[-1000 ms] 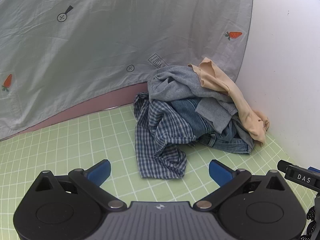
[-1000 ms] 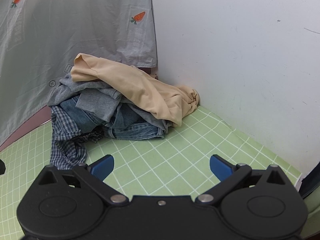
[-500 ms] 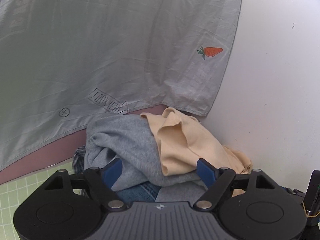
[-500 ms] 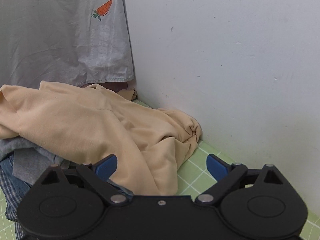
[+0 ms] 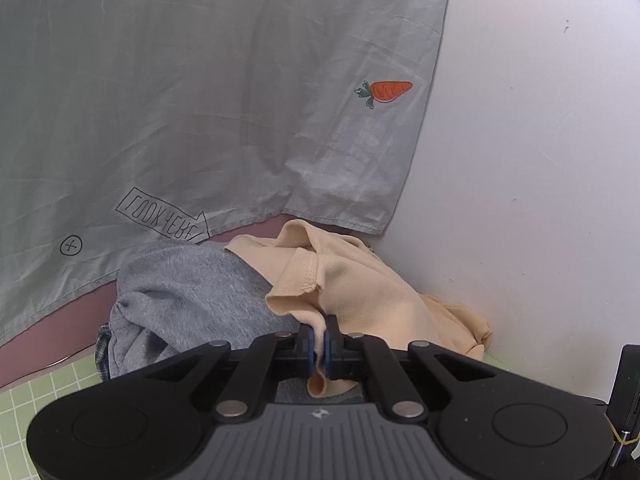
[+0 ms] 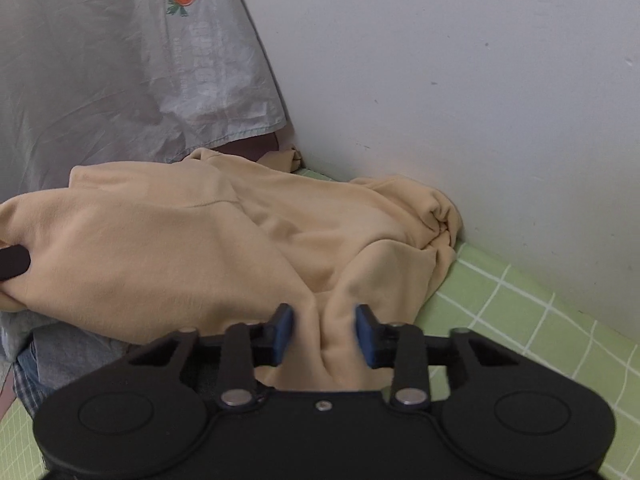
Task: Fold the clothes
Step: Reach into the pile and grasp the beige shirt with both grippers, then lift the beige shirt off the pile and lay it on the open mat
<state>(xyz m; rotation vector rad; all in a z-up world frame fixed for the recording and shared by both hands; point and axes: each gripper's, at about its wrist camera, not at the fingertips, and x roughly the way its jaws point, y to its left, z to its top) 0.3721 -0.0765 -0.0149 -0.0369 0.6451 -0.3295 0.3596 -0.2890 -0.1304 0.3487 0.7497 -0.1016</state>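
A beige garment (image 5: 360, 280) lies on top of the clothes pile, over a grey sweatshirt (image 5: 188, 288). My left gripper (image 5: 319, 338) is shut on a hemmed fold of the beige garment, and cloth hangs down between its blue pads. In the right wrist view the beige garment (image 6: 160, 248) spreads wide across the pile. My right gripper (image 6: 324, 330) is at its near edge, its jaws closing on a bunched ridge of the beige cloth, and both pads touch the fabric. A dark tip (image 6: 12, 264) at the left edge presses into the same garment.
The pile sits in a corner on a green grid mat (image 6: 520, 320). A white wall (image 6: 440, 80) stands close on the right. A grey sheet with carrot prints (image 5: 200, 100) hangs behind. Checked cloth (image 5: 103, 344) shows under the grey sweatshirt.
Both grippers moved in from the mat to the pile. Each went from wide open to closing on the beige garment, the left fully and the right most of the way.
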